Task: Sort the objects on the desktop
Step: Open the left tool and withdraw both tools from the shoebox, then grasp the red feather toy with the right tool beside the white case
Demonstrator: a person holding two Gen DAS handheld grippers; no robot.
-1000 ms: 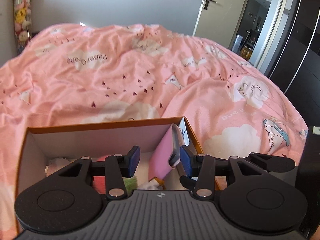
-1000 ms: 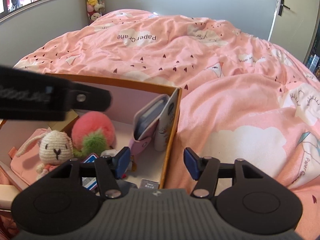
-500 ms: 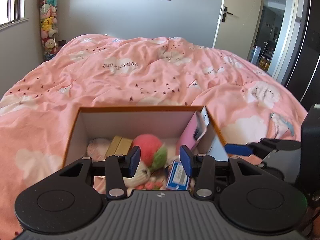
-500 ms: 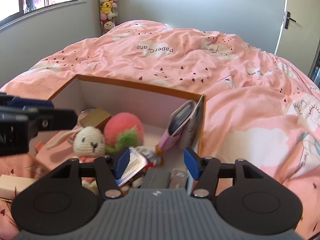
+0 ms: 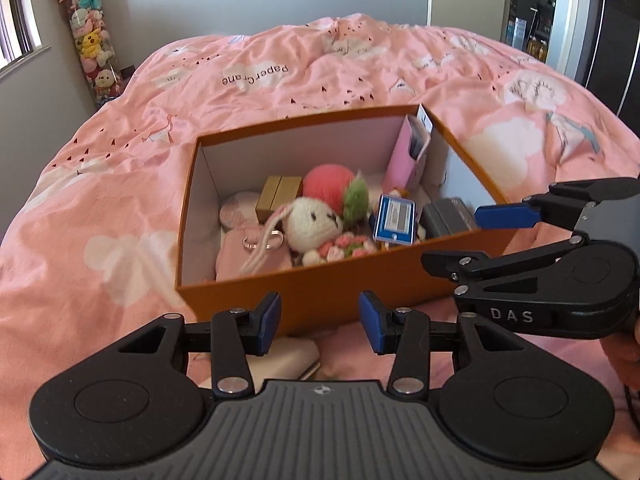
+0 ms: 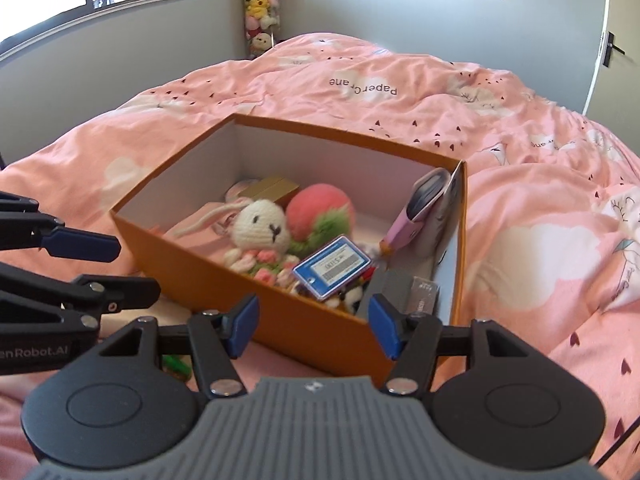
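I'm seeing the orange box point(image 5: 320, 304) sitting mid-frame on the pink duvet point(image 5: 100, 200), the knitted rabbit point(image 5: 312, 218), blue card point(image 5: 394, 218) and pink pouch point(image 5: 408, 156) lying inside. A second ago I was hovering right over its rim; now I'm pulling both claws back. The left gripper point(image 5: 318, 322) and right gripper point(image 6: 312, 328) are standing apart and empty, so I'm judging this stage of packing finished.

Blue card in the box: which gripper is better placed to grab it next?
Probably right. The right gripper is open at the orange box's near wall, with the blue card just ahead. The left gripper, also open, sits further to the left of it.
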